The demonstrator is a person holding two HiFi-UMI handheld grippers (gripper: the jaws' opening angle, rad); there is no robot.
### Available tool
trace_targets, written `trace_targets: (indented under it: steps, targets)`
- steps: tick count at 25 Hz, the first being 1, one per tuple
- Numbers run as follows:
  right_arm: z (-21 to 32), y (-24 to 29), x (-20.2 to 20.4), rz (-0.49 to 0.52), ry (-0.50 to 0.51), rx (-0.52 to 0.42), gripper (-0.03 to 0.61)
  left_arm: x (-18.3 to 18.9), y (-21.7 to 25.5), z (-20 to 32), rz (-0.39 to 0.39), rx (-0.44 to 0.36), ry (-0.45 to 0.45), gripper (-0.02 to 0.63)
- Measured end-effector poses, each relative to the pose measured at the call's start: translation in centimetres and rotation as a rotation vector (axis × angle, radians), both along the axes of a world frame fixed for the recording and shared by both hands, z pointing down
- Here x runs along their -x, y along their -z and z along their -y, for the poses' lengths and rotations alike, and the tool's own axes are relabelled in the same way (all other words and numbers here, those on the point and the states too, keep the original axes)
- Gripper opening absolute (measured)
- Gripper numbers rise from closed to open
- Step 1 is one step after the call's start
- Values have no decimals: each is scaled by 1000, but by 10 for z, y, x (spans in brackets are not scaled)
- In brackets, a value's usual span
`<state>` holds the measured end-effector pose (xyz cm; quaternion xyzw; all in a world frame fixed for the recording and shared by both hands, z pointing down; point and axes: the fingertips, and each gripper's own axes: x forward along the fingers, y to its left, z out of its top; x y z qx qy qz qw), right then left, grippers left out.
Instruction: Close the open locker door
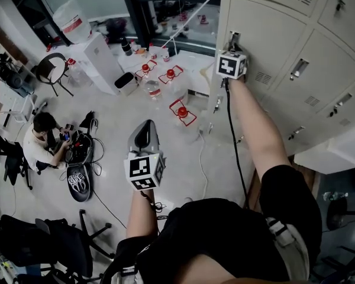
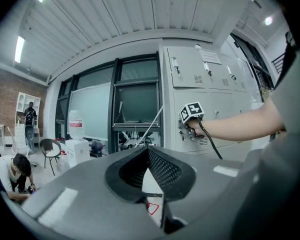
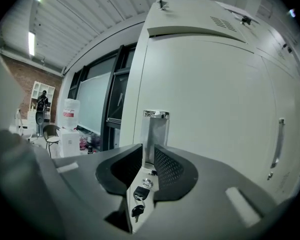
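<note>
The grey locker bank fills the upper right of the head view. My right gripper reaches up to the left locker door, and its jaws are closed on the door's upright metal handle. Below the handle a bunch of keys hangs from the lock. The door looks close to flush with its neighbours; I cannot tell whether a gap is left. My left gripper hangs in mid-air over the floor, well away from the lockers, open with nothing between its jaws.
A person sits on the floor at the left beside bags. Water bottles with red handles stand near the lockers' foot. A white box stands by the window, and black office chairs stand at lower left. A cable trails from my right gripper.
</note>
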<state>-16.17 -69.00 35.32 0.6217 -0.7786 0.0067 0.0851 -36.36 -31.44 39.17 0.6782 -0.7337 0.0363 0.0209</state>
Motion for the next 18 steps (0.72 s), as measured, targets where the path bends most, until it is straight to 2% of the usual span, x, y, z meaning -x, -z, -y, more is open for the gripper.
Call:
trace_targets:
  steps: [7,12,18]
  targets:
    - [-62,32,-7,71,161,-136,83,-31,6,7,4,-20,-38,0]
    - [-136,49,-42,121,230,-230,35,-66,14,17,6,-50,-89,0]
    - [-220,36,-89,161,264,-271,11,-117,19,22,9,-74,-165,0]
